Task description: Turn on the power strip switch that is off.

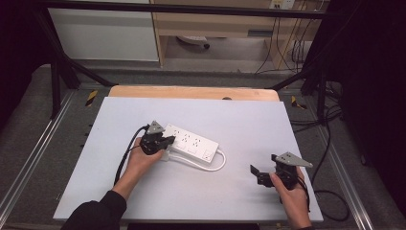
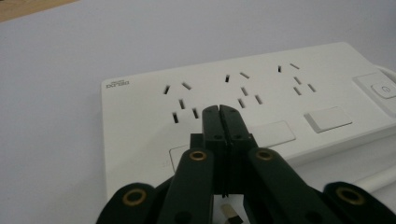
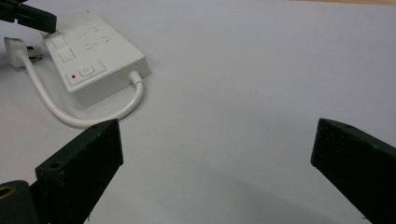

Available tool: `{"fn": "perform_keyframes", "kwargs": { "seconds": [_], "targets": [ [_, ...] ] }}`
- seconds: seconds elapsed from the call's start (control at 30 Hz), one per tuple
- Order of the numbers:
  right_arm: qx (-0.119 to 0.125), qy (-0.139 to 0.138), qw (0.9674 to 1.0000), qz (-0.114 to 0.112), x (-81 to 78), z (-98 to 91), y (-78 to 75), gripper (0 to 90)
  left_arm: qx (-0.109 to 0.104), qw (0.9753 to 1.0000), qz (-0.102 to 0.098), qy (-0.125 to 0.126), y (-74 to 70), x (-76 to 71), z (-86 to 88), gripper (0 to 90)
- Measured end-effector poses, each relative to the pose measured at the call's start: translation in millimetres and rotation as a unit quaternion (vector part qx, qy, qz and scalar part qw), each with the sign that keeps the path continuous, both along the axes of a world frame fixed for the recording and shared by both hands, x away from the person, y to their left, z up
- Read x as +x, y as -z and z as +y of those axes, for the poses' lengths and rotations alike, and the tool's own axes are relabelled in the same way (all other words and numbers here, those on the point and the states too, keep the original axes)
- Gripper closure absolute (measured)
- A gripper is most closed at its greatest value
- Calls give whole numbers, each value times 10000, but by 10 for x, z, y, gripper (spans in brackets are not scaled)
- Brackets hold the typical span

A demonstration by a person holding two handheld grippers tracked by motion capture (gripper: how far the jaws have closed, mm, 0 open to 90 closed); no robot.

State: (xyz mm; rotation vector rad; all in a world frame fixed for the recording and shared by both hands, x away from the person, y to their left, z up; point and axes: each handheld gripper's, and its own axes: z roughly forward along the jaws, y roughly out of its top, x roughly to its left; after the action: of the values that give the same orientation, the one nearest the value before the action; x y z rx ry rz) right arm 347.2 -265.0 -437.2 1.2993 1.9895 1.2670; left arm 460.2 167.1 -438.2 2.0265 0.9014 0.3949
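Observation:
A white power strip (image 1: 194,143) lies flat at the middle of the white table (image 1: 158,196), sockets up. Its white cable (image 1: 219,165) loops from the right end along the near side to a plug (image 3: 14,49) lying by the left end. My left gripper (image 1: 163,141) hovers over the strip's left end, jaws pressed together just above the sockets (image 2: 219,112); nothing shows between the tips, and a metal prong (image 2: 229,212) peeks out below them. My right gripper (image 1: 258,173) is held near the table's front right, wide open (image 3: 219,154) and empty, pointing toward the strip (image 3: 100,51).
A red light (image 3: 73,76) glows beside the strip's switch. A wooden edge (image 1: 191,92) borders the table's far side. Black frame bars (image 1: 57,76) stand at the back corners, and dark cables (image 1: 330,191) lie on the floor to the right.

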Motion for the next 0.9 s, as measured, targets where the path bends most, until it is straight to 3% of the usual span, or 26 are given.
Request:
{"fn": "perform_keyframes", "kwargs": {
  "seconds": [0.9],
  "targets": [
    [-12, -4, 10000, 1, -1, 1, 0, 27, 25, 10000, 19, -19, -2, -6, -10, 900]
  ]
}}
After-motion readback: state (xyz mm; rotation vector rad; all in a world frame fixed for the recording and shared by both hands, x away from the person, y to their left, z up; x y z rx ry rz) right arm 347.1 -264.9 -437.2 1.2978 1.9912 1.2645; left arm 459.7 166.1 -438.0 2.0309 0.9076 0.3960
